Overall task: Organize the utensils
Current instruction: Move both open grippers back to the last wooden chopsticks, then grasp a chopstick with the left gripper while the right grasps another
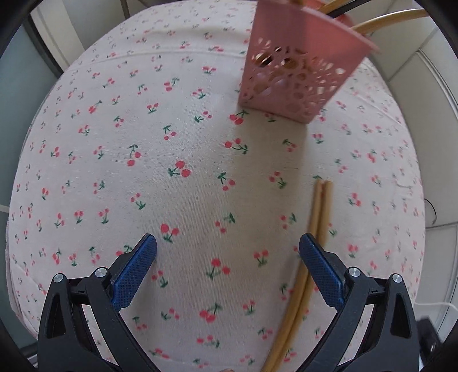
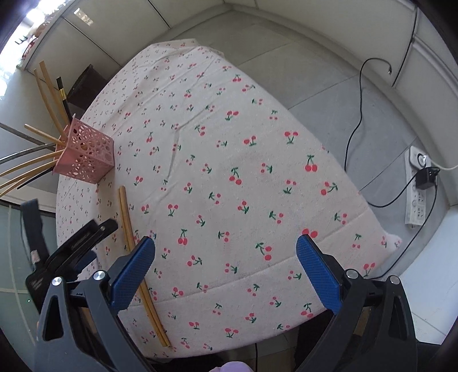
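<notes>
Left wrist view shows the left gripper [image 1: 227, 249] with its blue jaws spread wide and holding nothing, low over the cream tablecloth printed with red cherries [image 1: 114, 171]. A pair of long pale wooden chopsticks [image 1: 320, 217] lies flat on this cloth, the two sticks side by side and touching, and they pass just under the right-hand jaw — not between the jaws. Further ahead stands the pink perforated plastic utensil holder [image 1: 289, 83], and more chopsticks [image 1: 386, 18] already lean out of its top.

From the right wrist view, the right gripper [image 2: 226, 249] is also wide open and empty, above the middle of the table. The same pair of chopsticks [image 2: 128, 229] lies to its left, one end near the holder [image 2: 88, 154] and the other end close to the table edge. The left gripper [image 2: 83, 240] is seen beside them.

My judgement on handling: the sticks are light, stiff and smooth, so they can roll or slide apart when pinched. It seems better to take both together, across their width, somewhere near the middle of their length so they do not tip — the soft cloth should give the fingers a little room to get under. The holder looks light too, and a hard push while inserting could move it.
</notes>
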The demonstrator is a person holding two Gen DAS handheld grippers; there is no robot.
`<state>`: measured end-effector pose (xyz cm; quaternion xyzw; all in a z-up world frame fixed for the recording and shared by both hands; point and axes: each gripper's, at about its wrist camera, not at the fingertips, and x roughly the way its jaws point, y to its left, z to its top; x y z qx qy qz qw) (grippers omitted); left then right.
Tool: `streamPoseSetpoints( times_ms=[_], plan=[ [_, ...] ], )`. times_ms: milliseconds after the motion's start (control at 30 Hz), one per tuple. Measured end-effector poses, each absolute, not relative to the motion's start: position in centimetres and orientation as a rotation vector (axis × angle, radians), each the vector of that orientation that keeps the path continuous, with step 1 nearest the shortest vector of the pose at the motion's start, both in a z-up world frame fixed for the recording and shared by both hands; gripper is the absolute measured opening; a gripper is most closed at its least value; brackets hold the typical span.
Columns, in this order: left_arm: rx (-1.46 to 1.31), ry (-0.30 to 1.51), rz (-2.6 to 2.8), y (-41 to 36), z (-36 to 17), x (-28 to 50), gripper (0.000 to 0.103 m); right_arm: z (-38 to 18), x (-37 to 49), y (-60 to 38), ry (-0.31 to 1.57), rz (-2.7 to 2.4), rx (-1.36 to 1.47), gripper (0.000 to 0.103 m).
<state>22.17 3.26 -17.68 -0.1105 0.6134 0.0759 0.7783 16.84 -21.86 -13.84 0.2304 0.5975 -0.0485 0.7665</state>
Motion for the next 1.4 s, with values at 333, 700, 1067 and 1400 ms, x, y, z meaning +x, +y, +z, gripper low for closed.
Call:
streamPoseSetpoints(
  times_ms=[333, 700, 1067, 1400],
  plan=[
    [-0.277, 1.327, 0.154, 3.3, -17.3, 23.3, 0.096, -14.1, 16.9, -22.4, 1.319, -0.083, 0.575, 0.096],
    [-0.104, 1.292, 0.155, -0.8, -18.1, 26.1, 0.097, -14.7, 17.0, -22.3, 1.346, -0.089, 0.576, 0.096],
    [-0.072, 1.265, 0.097, 0.0, -17.7, 25.6, 0.083, -16.1, 18.8, -19.9, 1.383, -0.132, 0.473, 0.096],
    [-0.108, 1.241, 0.118, 2.5, -16.5, 22.9, 0.006, -17.4, 23.6, -14.0, 1.366, -0.123, 0.349, 0.096]
  ],
)
